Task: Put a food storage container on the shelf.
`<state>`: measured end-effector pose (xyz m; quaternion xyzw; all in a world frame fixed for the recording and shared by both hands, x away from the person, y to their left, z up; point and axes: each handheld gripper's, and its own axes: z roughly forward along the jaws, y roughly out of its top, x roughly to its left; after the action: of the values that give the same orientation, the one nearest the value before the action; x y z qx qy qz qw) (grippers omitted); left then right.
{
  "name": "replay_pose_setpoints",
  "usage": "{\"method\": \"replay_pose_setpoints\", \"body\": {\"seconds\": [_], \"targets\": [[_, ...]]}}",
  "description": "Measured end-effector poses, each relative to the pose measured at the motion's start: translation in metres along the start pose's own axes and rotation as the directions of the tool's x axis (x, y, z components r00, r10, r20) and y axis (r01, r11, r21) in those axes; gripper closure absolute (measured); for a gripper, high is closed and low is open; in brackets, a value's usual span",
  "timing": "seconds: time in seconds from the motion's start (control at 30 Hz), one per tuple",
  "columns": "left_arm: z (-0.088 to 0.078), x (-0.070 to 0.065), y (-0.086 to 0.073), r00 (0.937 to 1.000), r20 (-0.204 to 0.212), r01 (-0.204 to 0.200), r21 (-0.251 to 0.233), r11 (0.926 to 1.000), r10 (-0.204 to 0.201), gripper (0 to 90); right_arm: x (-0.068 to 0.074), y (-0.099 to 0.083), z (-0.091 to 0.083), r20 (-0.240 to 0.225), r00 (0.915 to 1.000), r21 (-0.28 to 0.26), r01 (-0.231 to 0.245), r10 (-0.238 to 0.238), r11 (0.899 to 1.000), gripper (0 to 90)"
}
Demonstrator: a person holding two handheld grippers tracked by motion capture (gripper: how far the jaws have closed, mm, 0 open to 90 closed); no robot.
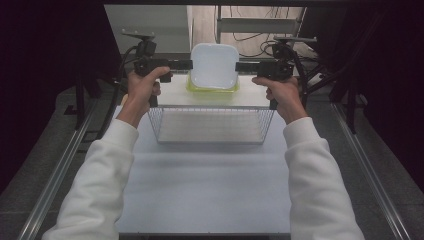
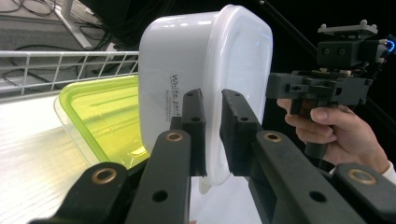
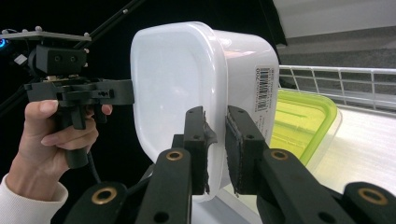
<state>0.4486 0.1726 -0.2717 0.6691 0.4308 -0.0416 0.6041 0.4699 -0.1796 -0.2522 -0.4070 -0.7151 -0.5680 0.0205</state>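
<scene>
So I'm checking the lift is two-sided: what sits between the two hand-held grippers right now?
In the high view, the white container spans the gap between the left hand-held gripper and the right hand-held gripper, each clamping one rim, above the green-lidded container.

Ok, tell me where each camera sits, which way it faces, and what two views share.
High view: above the person's side, looking down at the wire basket; both forearms show.
Left gripper view: along the left gripper clamping the white container.
Right gripper view: along the right gripper on the opposite rim.
Shared: container, green lid.
</scene>
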Motion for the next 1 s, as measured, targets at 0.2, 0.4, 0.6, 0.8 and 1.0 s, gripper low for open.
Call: {"method": "replay_pose_setpoints", "body": {"seconds": [0.2, 0.4, 0.6, 0.8, 1.0], "targets": [[0.002, 0.002, -0.001, 1.0000, -0.005, 0.009, 0.014, 0.9999, -0.009, 80.4, -0.003, 0.000, 0.002, 0.004, 0.9998, 0.013, -0.017, 0.017, 1.000, 78.6], [0.006, 0.008, 0.000, 0.9993, -0.006, 0.038, 0.029, 0.9989, -0.038, 80.5, -0.007, 0.003, 0.006, 0.020, 0.9989, 0.023, -0.042, 0.041, 0.999, 78.5], [0.009, 0.016, 0.004, 0.9960, 0.011, 0.088, 0.033, 0.9955, -0.089, 80.4, -0.013, 0.007, 0.009, 0.010, 0.9968, 0.029, -0.080, 0.080, 0.996, 78.0], [0.013, 0.028, 0.010, 0.9828, 0.045, 0.177, 0.042, 0.9833, -0.179, 80.1, -0.020, 0.011, 0.014, -0.005, 0.9884, 0.019, -0.151, 0.152, 0.988, 77.3], [0.017, 0.041, 0.017, 0.9589, 0.077, 0.269, 0.056, 0.9614, -0.273, 79.8, -0.031, 0.015, 0.019, -0.028, 0.9735, 0.014, -0.226, 0.227, 0.974, 76.5]]}}
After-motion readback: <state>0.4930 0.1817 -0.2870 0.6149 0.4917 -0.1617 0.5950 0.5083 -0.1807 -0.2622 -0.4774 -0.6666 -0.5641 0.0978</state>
